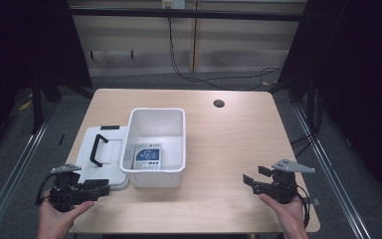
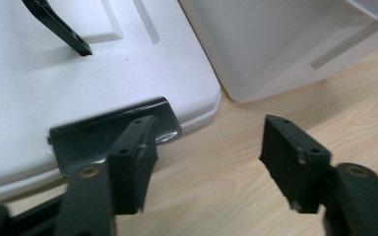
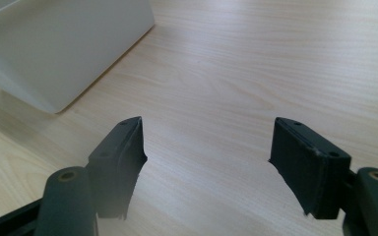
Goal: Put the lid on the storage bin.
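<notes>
With both the left gripper (image 1: 101, 189) and right gripper (image 1: 251, 183) spread and empty, the white lid (image 1: 102, 154) lies left of centre beside the bin (image 1: 157, 172) — a shallow bite on its latch (image 2: 113, 132) could slip off.

No text can be read; the blue-and-white packet (image 1: 148, 155) in the white bin (image 1: 155, 175) is too blurred.
</notes>
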`<state>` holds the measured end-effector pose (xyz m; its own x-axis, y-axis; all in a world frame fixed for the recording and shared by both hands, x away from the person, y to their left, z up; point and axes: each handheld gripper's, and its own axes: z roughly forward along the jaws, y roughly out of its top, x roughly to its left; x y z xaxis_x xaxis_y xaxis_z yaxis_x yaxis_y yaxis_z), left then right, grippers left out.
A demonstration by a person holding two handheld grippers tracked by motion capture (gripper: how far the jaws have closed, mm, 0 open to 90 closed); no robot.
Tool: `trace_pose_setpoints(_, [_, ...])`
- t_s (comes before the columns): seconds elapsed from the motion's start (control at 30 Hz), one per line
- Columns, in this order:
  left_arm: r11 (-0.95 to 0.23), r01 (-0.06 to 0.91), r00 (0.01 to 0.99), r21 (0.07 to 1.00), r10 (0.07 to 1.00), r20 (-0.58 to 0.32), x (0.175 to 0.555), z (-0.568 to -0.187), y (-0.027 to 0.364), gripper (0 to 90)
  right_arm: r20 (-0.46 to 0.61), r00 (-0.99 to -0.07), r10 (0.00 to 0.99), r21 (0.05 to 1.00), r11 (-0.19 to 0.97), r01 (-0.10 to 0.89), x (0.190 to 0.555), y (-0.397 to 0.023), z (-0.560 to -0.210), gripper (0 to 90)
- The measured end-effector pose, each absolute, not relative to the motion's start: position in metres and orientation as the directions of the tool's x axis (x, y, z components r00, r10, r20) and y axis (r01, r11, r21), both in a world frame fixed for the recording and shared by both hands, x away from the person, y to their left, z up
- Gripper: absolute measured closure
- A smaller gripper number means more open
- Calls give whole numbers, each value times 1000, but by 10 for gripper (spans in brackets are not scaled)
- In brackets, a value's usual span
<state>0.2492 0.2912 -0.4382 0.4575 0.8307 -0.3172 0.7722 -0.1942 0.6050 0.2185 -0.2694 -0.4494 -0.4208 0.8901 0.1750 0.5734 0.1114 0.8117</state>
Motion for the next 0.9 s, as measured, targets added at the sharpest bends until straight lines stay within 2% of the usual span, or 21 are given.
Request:
trace_pose_setpoints(0.27, [-156, 773, 456, 614, 810, -368, 252, -434, 294, 352, 169, -430, 887, 809, 124, 575, 215, -264, -446, 306])
trace_pose_setpoints(0.47, [-115, 790, 420, 603, 818, -394, 257, -427, 300, 376, 187, -428, 884, 807, 110, 580, 215, -264, -445, 282])
trace_pose_setpoints(0.57, [-110, 767, 417, 632, 834, -361, 256, -417, 300, 398, 181, -432, 883, 804, 121, 582, 215, -262, -445, 255])
trace_pose_setpoints(0.63, [-95, 776, 412, 623, 825, -387, 260, -414, 301, 398, 168, -443, 881, 800, 141, 584, 216, -259, -445, 238])
trace_pose_setpoints(0.77, [-136, 785, 396, 604, 860, -321, 269, -407, 300, 371, 172, -453, 875, 796, 148, 587, 216, -258, -446, 232])
trace_pose_setpoints(0.9, [-161, 794, 405, 586, 859, -313, 273, -403, 300, 372, 175, -448, 877, 793, 144, 592, 216, -258, -446, 232])
